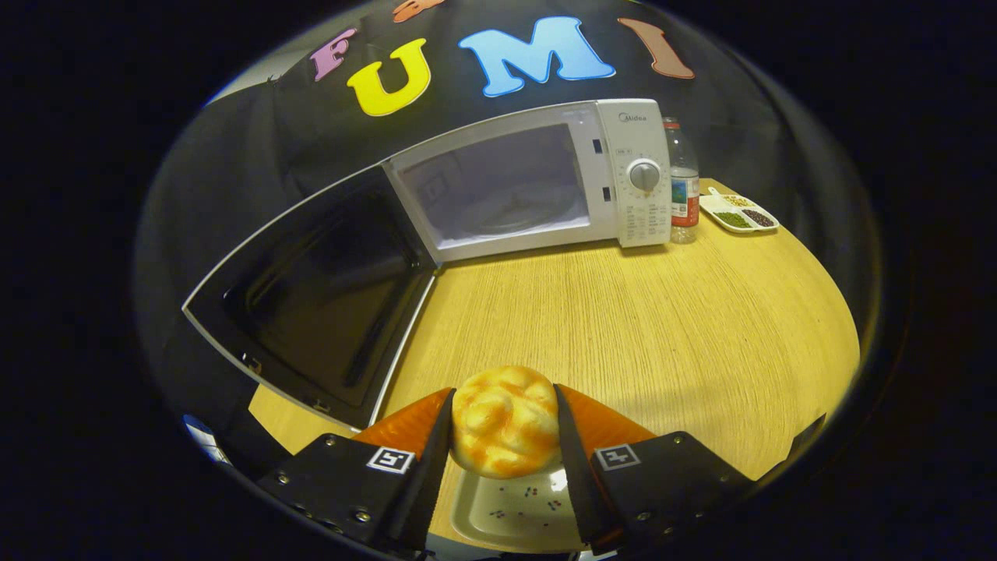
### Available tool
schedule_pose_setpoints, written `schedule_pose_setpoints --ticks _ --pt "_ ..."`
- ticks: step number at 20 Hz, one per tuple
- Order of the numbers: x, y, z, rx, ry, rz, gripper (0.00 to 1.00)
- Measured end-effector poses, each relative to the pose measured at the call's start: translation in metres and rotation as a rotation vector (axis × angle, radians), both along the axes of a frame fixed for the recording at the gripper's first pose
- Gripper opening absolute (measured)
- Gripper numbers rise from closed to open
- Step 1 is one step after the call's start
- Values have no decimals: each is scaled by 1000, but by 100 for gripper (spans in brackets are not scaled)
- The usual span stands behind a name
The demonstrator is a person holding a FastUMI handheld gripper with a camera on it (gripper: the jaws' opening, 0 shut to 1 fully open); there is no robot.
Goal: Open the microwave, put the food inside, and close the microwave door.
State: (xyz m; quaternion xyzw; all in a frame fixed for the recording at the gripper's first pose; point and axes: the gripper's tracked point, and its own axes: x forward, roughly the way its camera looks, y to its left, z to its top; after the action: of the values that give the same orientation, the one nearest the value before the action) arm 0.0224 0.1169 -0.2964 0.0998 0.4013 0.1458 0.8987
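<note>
While the microwave door (311, 304) stands swung wide open at the left side of the table (623, 327), hinged on the oven's left, its dark inner face is turned toward the gripper, and that leaf is judged the first hazard: a carry path drifting left could clip its lower edge. To the right of the door the microwave (530, 187) is seen at the table's far edge, with its pale cavity (498, 195) exposed and what looks like a glass turntable on its floor. Further right, beside the control panel with its dial (644, 176), a water bottle (684, 187) stands just next to the oven, and a small divided dish (738, 212) lies near the far right edge; both are well apart from the route and need not be disturbed.

At the near edge, the bun (506, 421) is held between the fingers of the gripper (505, 425), which are closed onto its two sides, above a pale tray (522, 510); whether it has fully left the tray cannot be told. The opening appears done, so the carrying step seems in hand. The soft bun is best kept under light, even pressure, lifted clear of the tray rim, moved straight ahead across the bare table, kept right of the door, and lowered onto the turntable's middle before the fingers are spread.
</note>
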Motion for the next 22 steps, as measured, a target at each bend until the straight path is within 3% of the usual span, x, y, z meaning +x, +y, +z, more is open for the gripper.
schedule_pose_setpoints --ticks 12,22 --pt "118 40 30 175 -153 -28 69" --pt "200 63 30 286 -231 -116 69"
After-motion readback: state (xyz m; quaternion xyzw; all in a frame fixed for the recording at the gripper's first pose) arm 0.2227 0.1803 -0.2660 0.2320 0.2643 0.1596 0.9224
